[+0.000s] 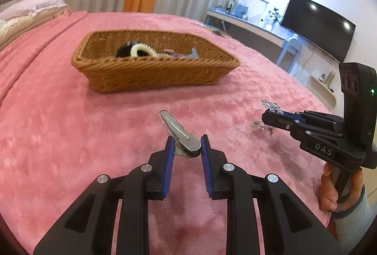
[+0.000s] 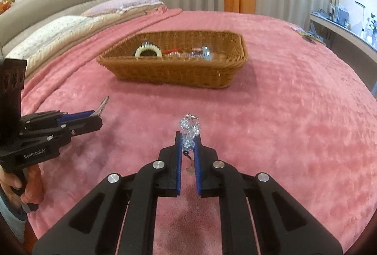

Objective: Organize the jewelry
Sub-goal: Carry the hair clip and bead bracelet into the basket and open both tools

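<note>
My left gripper (image 1: 187, 140) is shut on the wide end of a silver hair clip (image 1: 179, 131), held above the pink bedspread; the clip also shows in the right wrist view (image 2: 101, 107). My right gripper (image 2: 188, 137) is shut on a clear crystal bead ornament (image 2: 189, 128), also seen in the left wrist view (image 1: 271, 106). A second crystal piece (image 1: 260, 126) lies on the bedspread below the right gripper. A wicker basket (image 1: 153, 75) (image 2: 174, 73) stands further back, holding a white bead bracelet (image 1: 141, 49) and several other pieces.
The pink bedspread (image 1: 70, 137) covers the bed. Pillows (image 2: 59, 31) and a headboard lie at the far left. A desk (image 1: 247, 26) and a monitor (image 1: 318, 26) stand to the right, off the bed.
</note>
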{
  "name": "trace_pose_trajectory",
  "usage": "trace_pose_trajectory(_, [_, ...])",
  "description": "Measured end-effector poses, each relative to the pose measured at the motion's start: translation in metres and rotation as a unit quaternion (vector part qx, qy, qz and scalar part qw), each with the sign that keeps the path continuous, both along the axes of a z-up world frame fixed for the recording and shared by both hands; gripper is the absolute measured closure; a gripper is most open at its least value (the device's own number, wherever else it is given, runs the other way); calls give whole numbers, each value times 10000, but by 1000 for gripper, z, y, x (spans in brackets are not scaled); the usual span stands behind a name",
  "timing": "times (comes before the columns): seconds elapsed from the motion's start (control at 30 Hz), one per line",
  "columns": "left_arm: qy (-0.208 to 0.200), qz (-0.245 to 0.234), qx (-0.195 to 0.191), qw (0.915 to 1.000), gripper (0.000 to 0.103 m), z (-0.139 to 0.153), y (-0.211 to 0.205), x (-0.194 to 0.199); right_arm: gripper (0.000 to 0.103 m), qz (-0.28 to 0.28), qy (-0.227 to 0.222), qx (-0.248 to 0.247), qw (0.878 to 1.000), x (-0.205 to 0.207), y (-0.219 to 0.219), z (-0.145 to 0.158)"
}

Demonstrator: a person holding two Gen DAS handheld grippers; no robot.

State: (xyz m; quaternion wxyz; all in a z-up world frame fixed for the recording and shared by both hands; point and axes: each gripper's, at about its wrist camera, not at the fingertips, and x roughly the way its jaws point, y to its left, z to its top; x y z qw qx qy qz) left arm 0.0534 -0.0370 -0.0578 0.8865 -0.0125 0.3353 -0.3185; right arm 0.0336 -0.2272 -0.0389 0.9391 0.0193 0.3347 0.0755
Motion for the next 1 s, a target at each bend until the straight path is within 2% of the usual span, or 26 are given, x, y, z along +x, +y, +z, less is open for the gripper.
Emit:
trace_pose_trajectory(0.13, [-227,-51,-64,9997,82,13,1,-8,95,1,-388,1,9992,-11,1,20])
trace_pose_trajectory(0.33, [-808,-209,6,9965,82,64,-5,-19,95,75,-834,-158,9964,-20,5,73])
trace_pose_trajectory(0.43, [-1277,-168,220,9914,82,92,-12,-15,95,110,-1129,-461,9925,-12,13,104])
trace_pose_trajectory(0.5, [-1451,-218,226,9889,82,108,-17,-8,95,148,-1304,-623,9894,-1,17,122])
trace_pose_trajectory(0.6, [-1582,-228,255,9868,82,122,-26,11,95,183,-1343,-520,9894,30,15,135])
trace_pose_trajectory(0.8, [-1485,-86,249,9886,82,122,-38,66,95,73,-1246,-93,9921,98,2,127])
trace_pose_trajectory(1.0, [-1080,15,266,9938,82,91,-51,131,95,-105,-700,251,9972,171,-9,88])
